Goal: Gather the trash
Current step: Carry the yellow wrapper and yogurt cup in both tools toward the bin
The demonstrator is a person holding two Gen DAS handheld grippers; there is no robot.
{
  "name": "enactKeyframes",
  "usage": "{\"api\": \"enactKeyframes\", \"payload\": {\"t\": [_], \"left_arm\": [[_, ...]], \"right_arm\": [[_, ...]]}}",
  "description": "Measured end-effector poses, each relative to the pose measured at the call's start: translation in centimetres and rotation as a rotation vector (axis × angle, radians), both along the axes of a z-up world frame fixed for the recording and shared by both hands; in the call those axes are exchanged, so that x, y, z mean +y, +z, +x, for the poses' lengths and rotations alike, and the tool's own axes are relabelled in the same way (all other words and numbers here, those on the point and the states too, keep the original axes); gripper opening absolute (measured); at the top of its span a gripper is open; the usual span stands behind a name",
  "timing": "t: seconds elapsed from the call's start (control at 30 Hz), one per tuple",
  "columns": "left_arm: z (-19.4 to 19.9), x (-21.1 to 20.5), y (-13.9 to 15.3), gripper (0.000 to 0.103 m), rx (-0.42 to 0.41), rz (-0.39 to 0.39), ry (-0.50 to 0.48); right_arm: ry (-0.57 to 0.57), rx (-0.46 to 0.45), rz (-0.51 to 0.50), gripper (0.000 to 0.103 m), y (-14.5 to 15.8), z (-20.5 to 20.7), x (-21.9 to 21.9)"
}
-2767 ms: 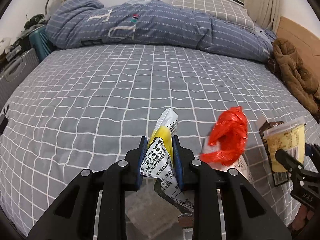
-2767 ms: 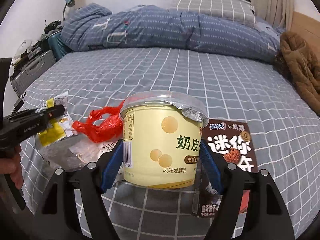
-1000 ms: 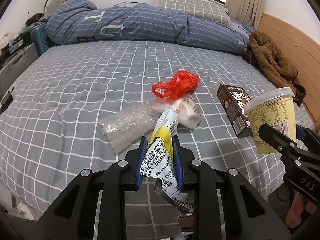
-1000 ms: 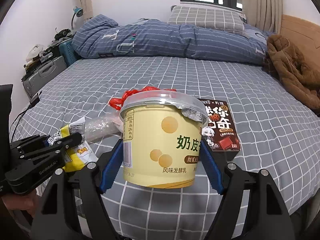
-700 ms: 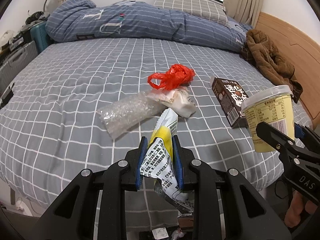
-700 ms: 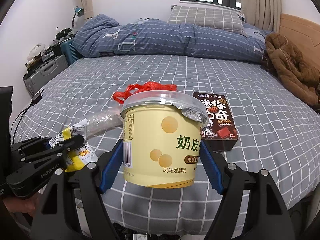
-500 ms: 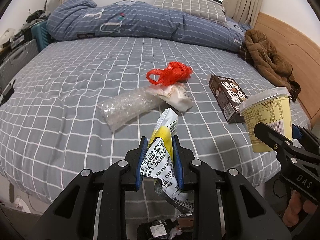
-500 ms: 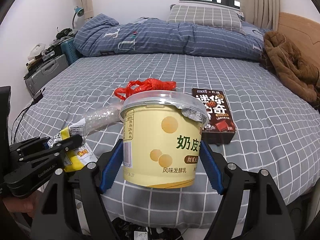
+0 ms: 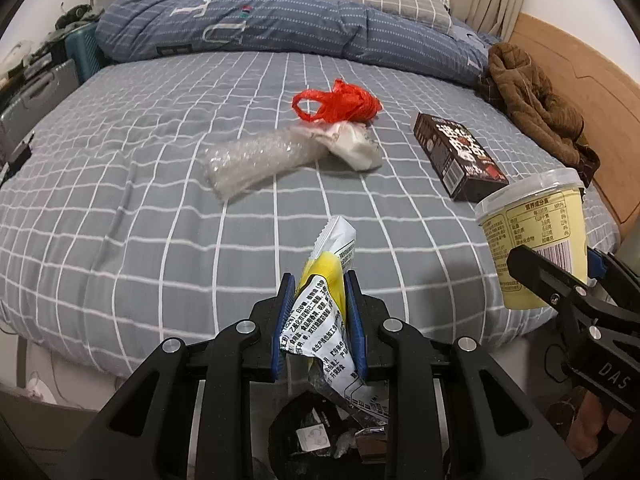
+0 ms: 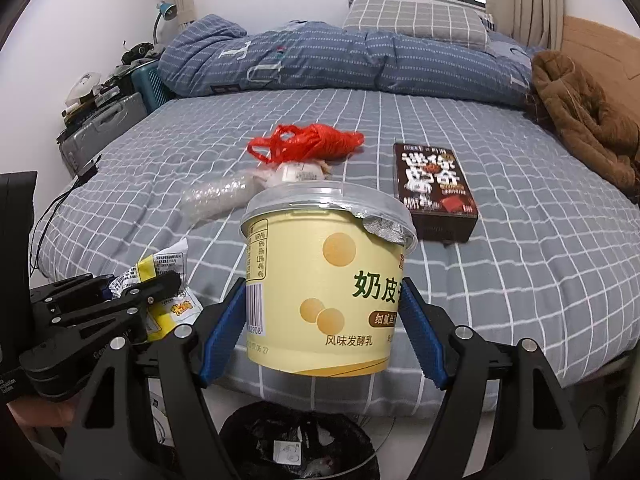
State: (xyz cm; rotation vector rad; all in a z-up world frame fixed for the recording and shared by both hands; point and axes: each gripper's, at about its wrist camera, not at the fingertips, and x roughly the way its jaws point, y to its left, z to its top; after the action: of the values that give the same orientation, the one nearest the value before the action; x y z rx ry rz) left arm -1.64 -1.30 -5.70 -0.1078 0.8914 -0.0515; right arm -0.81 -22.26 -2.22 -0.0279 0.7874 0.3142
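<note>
My left gripper (image 9: 320, 322) is shut on a crumpled yellow-and-white snack wrapper (image 9: 324, 304), and my right gripper (image 10: 324, 320) is shut on a pale yellow yogurt tub (image 10: 326, 280) with a torn foil lid. Both hang past the bed's near edge, above a black-lined trash bin (image 9: 320, 440) (image 10: 296, 444) that holds some scraps. On the grey checked bed (image 9: 120, 200) lie a red plastic bag (image 9: 338, 100), a clear bubble-wrap sleeve (image 9: 256, 158), a white crumpled wrapper (image 9: 358, 146) and a dark brown snack box (image 9: 458, 158). The wrapper (image 10: 160, 284) and left gripper (image 10: 120, 300) show at the right wrist view's left.
A blue striped duvet (image 9: 280, 20) and a pillow lie at the bed's far side, a brown coat (image 9: 532, 96) by the wooden headboard on the right. Suitcases (image 10: 100, 128) and clutter stand left of the bed. A black cable (image 10: 52, 216) hangs over the left edge.
Both grippers have drawn back from the bed with their loads, so the trash on the bed looks farther away and the trash bin has come into view below the fingers.
</note>
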Motion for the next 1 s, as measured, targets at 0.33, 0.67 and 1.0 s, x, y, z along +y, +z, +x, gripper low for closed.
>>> {"api": "enactKeyframes", "payload": {"t": [0.33,0.67,1.0], "left_arm": [[-3.3,-0.5,-0.6,0.024,0.019,0.016,0.01],[-6.1,-0.3,-2.8,0.024,0.069,0.009,0.023],[-8.8,0.1,-5.6,0.024,0.136,0.0,0.038]], "right_arm": [[0.013,0.031,0.005,0.071,-1.0,-2.9,0.1],[0.018,0.093,-0.018,0.071,-3.6,-5.5,0.4],[-0.004,0.192,-0.028,0.071,-7.5,-7.7,-0.5]]}}
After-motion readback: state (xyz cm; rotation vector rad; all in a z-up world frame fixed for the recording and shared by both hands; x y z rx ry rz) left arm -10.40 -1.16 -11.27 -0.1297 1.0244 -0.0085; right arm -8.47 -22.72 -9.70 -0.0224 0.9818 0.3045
